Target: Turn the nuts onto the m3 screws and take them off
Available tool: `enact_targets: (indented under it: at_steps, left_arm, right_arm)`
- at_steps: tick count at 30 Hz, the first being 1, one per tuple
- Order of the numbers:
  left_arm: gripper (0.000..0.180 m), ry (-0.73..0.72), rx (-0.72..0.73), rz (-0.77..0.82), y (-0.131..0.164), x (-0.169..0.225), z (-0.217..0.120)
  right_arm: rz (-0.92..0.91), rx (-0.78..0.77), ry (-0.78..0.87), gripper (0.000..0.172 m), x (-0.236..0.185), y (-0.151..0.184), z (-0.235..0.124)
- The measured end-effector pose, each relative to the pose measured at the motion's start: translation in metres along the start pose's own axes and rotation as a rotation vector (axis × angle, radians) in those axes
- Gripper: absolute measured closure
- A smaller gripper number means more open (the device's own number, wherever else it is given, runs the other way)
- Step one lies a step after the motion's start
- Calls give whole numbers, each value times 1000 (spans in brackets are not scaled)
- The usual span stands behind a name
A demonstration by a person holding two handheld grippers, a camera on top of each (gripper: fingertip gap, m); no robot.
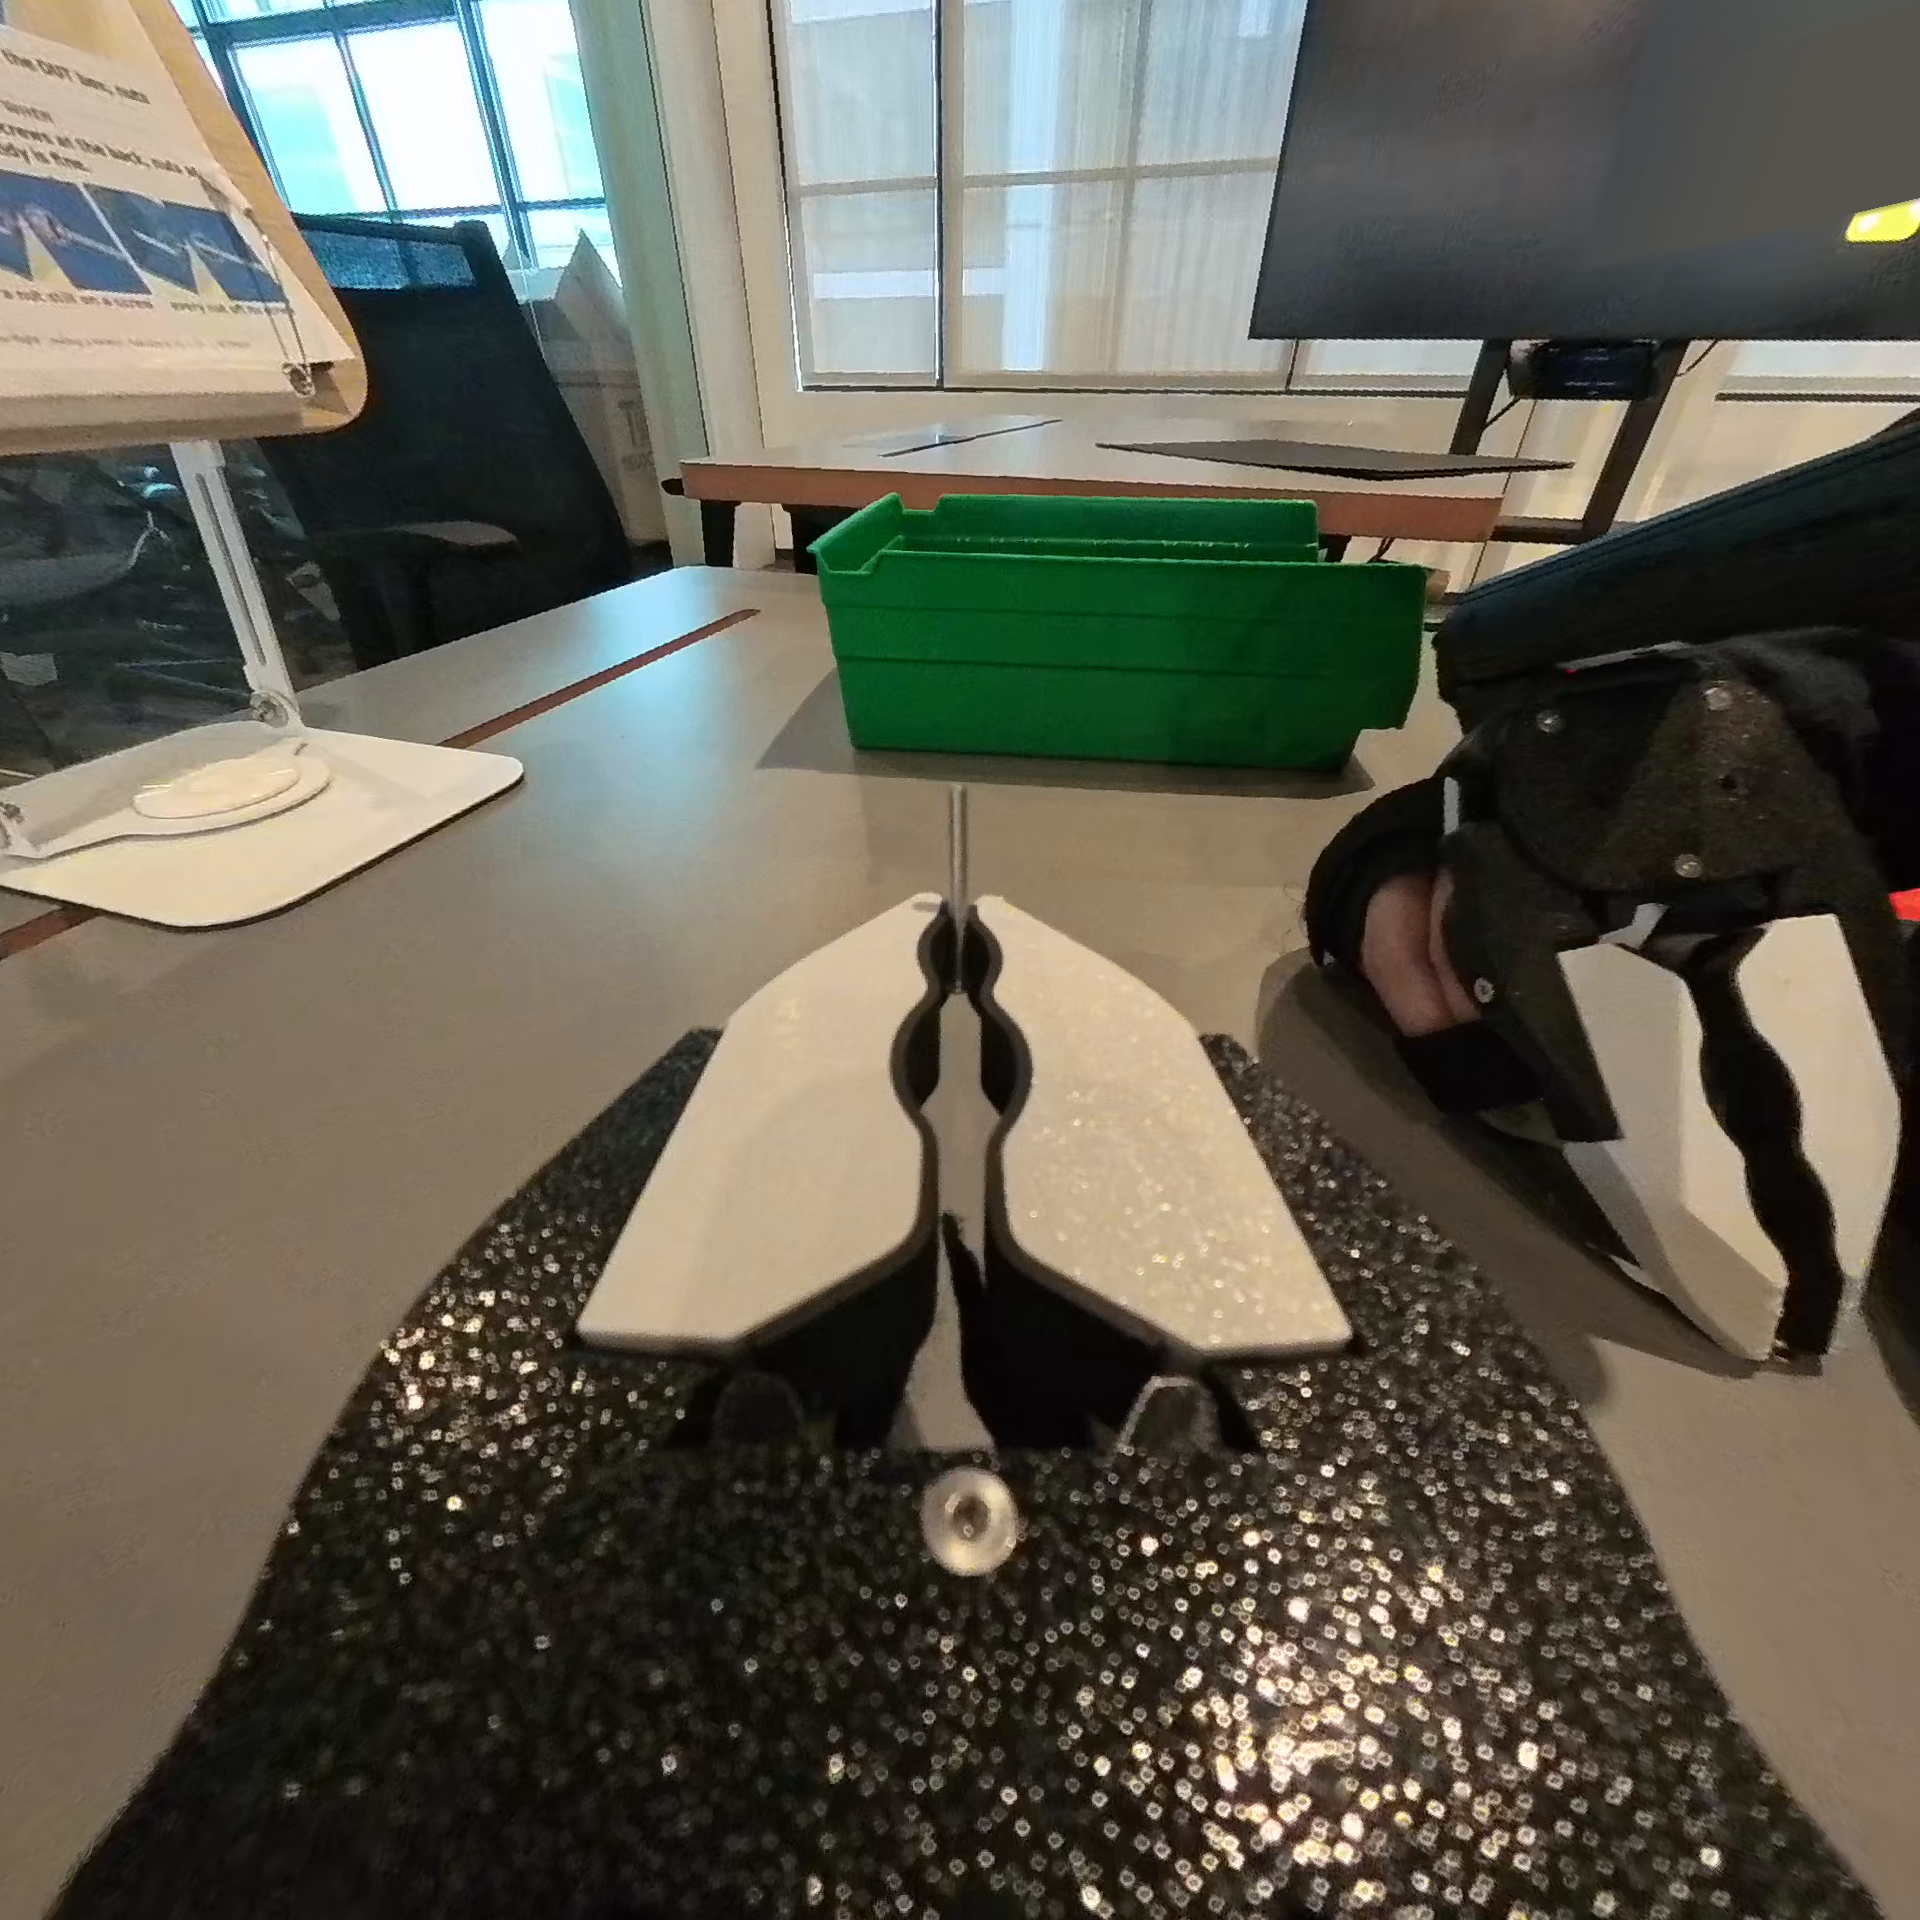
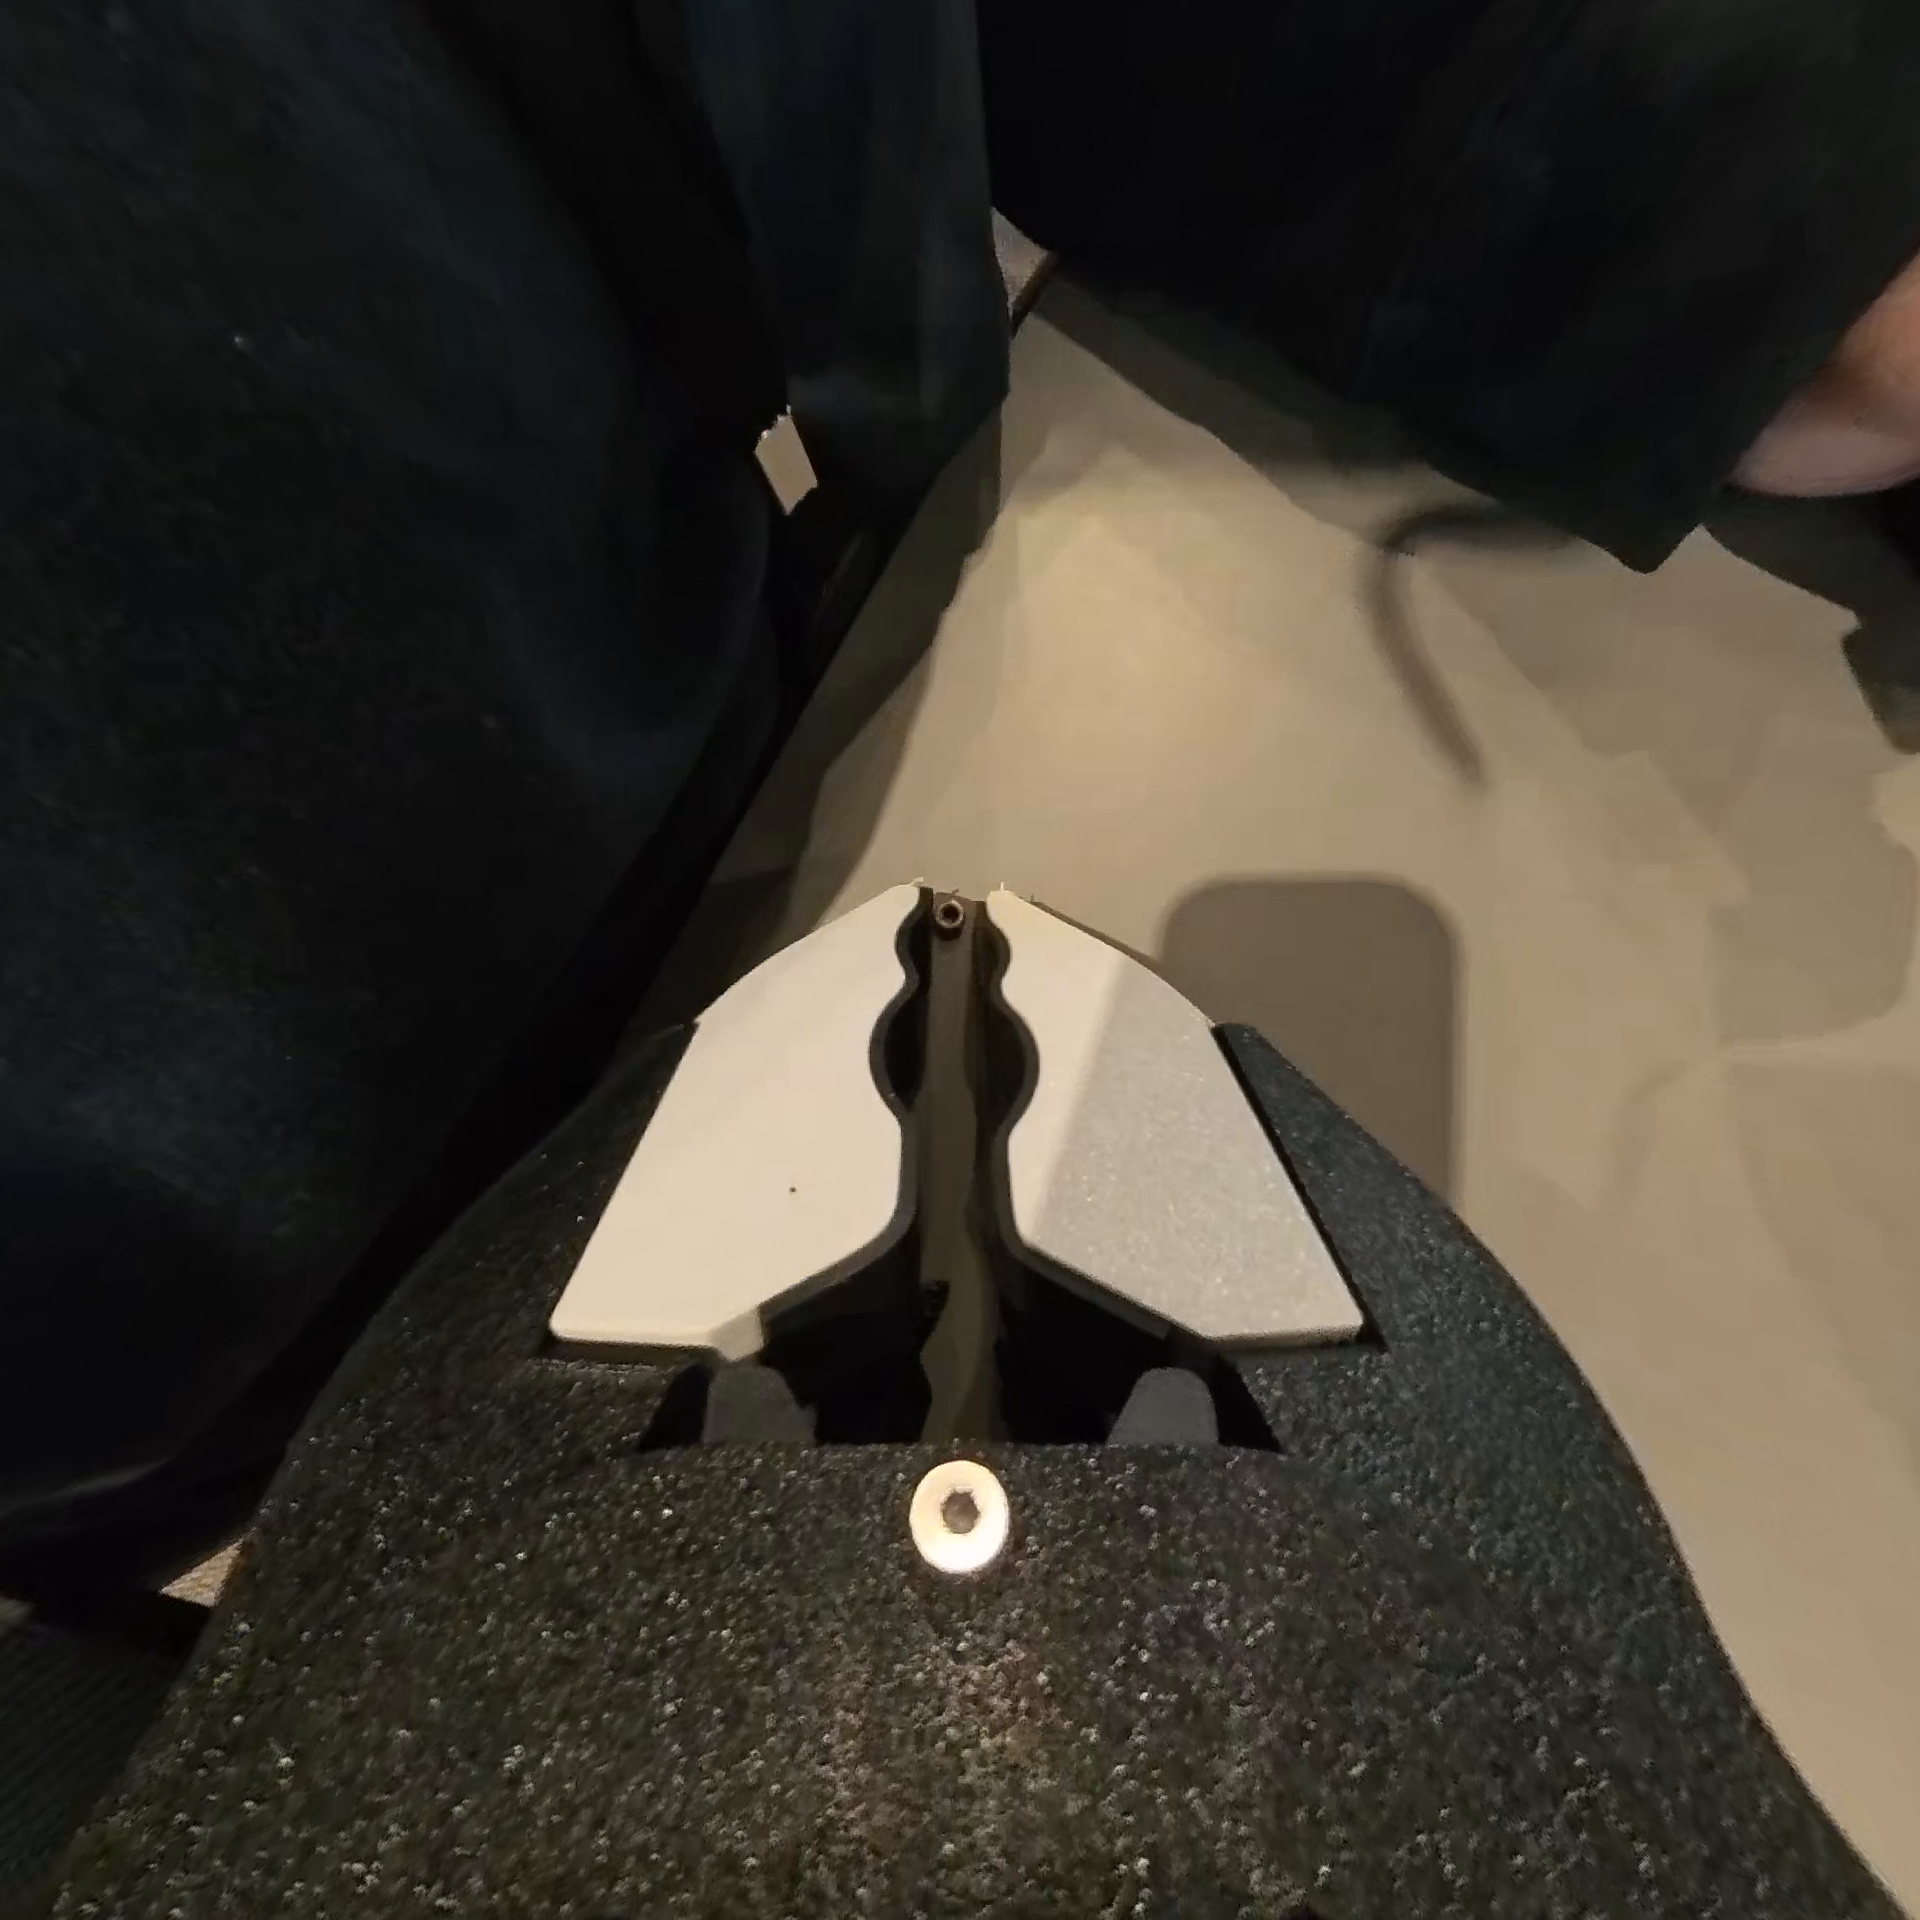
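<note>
In the left wrist view my left gripper (image 1: 958,920) is shut on a thin silver M3 screw (image 1: 958,847). The screw stands straight up out of the fingertips, above the grey table (image 1: 623,987). In the right wrist view my right gripper (image 2: 951,906) is shut on a small dark nut (image 2: 948,916) pinched at the very tips, its hole facing the camera. The right gripper also shows in the left wrist view (image 1: 1787,1340), at the right, tilted down with its tips near the table, apart from the screw.
A green bin (image 1: 1112,644) stands on the table behind the screw. A white stand base (image 1: 312,821) with an instruction sheet is at the left. In the right wrist view a person's dark clothing (image 2: 364,623) fills the left and a dark sleeve (image 2: 1455,260) the top right, above the table (image 2: 1143,675). Some 20 centimetres of space lies between my two pairs of fingers.
</note>
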State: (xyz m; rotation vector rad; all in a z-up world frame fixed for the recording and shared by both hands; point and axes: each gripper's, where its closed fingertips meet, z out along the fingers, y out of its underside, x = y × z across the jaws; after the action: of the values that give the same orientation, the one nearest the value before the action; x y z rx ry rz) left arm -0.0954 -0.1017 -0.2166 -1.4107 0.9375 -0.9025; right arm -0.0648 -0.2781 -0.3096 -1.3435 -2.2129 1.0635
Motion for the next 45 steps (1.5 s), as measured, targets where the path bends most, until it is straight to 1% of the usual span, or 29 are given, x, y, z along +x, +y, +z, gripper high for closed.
enact_targets:
  at_steps: [1, 3, 7, 15, 19, 28, 34, 39, 43, 45]
  left_arm:
    - [179, 0, 1, -1, 0, 0, 0]
    - [179, 2, 1, -4, 0, 0, 0]
    - [179, 3, 1, -7, 0, 0, 0]
    - [179, 1, 2, -7, 0, 0, 0]
    - [179, -2, -1, -4, 0, 0, 0]
    - [179, 0, -1, -4, 0, 0, 0]
    - [179, 2, -3, -8, 0, 0, 0]
    - [179, 4, -3, -11, 0, 0, 0]
    - [179, 12, -14, -8, 2, 1, 1]
    - [179, 17, -23, 0, 3, 3, 2]
  right_arm:
    - [2, 0, -2, 164, 0, 0, 0]
    - [4, 1, -7, 162, 0, 0, 0]
    - [11, 0, -15, 166, -1, 0, 0]
    - [23, 4, -17, 169, 0, -1, 0]
    - [46, 61, 15, 172, 9, -6, -7]
    - [52, 325, 199, 172, 63, -39, -57]
    - [45, 373, 318, 172, 88, -36, -73]
    - [55, 360, 420, 172, 106, -24, -75]
    - [47, 489, 525, 172, 118, -38, -99]
    - [78, 541, 604, 172, 129, -40, -113]
